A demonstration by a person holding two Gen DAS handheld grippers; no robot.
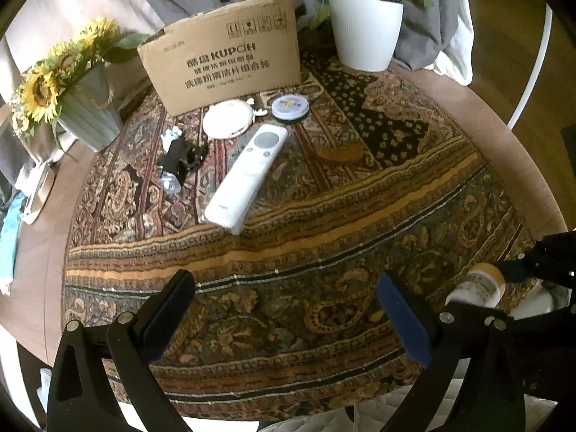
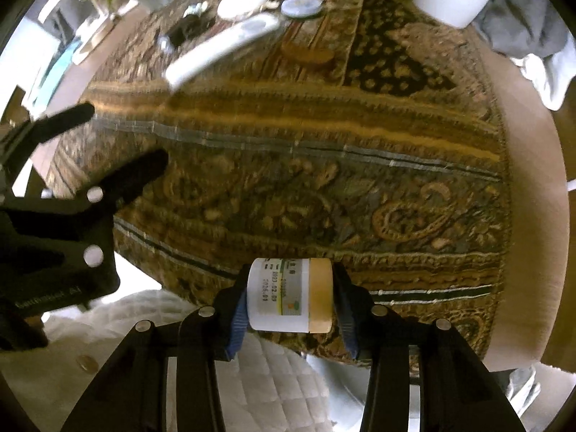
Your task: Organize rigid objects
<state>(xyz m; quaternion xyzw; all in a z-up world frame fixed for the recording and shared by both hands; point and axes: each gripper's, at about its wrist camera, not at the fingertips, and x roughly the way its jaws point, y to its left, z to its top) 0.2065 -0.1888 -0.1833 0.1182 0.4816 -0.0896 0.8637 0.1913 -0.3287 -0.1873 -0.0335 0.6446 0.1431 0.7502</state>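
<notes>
White jar with tan lid, lying sideways, pinched end to end between right fingers at near edge of worktop. White remote flat on patterned cloth, slanting, button end toward box. White round compact just beyond remote's top. Blue-lidded round tin to its right. Black clip-like item left of remote. Brown curved piece right of remote, apart.
</notes>
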